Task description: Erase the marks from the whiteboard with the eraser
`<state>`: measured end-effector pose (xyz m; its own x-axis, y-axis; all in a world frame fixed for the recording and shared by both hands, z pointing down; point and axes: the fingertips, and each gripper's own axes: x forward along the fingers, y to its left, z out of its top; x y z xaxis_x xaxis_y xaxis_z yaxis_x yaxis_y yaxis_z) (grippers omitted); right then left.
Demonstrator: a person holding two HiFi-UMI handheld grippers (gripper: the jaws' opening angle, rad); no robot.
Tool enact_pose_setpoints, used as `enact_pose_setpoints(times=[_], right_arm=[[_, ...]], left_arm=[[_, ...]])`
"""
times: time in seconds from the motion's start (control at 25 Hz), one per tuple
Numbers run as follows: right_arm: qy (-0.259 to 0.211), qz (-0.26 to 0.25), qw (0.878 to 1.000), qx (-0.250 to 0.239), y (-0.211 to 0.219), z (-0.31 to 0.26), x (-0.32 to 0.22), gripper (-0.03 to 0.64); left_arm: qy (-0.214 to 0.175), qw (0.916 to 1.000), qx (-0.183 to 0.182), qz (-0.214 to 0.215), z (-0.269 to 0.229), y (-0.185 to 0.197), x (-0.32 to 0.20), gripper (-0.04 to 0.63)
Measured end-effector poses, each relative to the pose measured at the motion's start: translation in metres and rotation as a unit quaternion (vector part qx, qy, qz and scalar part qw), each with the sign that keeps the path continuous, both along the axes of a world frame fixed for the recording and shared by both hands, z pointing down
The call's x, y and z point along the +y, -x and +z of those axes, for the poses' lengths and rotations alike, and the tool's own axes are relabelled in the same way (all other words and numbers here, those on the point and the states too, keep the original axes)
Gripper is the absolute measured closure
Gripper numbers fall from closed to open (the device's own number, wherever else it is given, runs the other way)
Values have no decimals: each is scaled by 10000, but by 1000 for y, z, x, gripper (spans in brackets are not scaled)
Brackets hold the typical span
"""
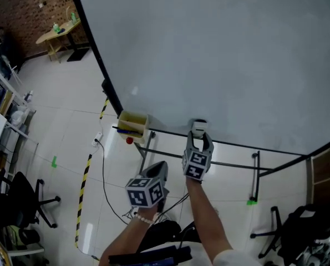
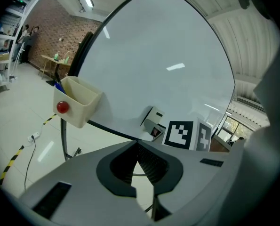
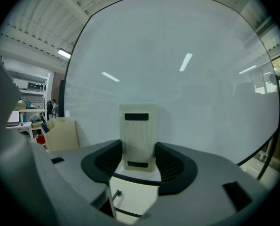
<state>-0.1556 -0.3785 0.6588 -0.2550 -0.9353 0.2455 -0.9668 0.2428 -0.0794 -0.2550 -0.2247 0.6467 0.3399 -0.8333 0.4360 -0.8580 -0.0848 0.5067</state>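
Pressing toward the lower edge of the whiteboard (image 1: pixel 220 54), the right gripper (image 1: pixel 199 138) holds the eraser (image 1: pixel 199 127) upright, with the eraser's top just at the board's bottom rim. In the right gripper view the jaws are closed on the eraser's two long sides, gripping its lower half, and its ribbed back faces the camera. The left gripper (image 1: pixel 158 168) hangs lower and nearer the person. Its jaws meet at the tips with nothing between them.

A cream bin (image 1: pixel 132 123) hangs at the board's lower left edge, well clear of the eraser. No marks can be made out on the board in any view.

Handling, as a judgement: the eraser looks like a light, stiff plastic block, neither fragile nor likely to deform under the jaws. Its smooth sides could slip or twist once it is dragged along the board. A hold across the narrow width, low on the body as shown, suits it, leaving the upper part free. Moderate, even pressure against the board should be enough.
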Motion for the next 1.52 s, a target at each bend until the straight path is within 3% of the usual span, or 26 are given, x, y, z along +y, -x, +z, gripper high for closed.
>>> enact_pose_setpoints(times=[0.36,0.56,0.68,0.88,1.16,1.28,1.52], right_arm=[[106,-359,9993,87,124,24,0,365],[184,-699,9973,141,166,33,4,365],[193,-796,9966,-80,182,33,5,364],[218,-846,9960,-195,193,40,6,365],[126,-689,9975,110,194,59,1,365],[133,-595,9981,-22,190,72,-2,364],[54,-440,9987,262,165,83,-5,364]], left_arm=[[36,9985,50,-546,9,97,13,594],[121,9971,79,-750,21,126,23,594],[171,9962,99,-846,25,138,28,594],[245,9955,133,-901,36,146,33,594],[321,9954,166,-890,47,142,29,594],[324,9956,154,-871,49,139,26,594],[388,9965,28,-739,59,126,17,594]])
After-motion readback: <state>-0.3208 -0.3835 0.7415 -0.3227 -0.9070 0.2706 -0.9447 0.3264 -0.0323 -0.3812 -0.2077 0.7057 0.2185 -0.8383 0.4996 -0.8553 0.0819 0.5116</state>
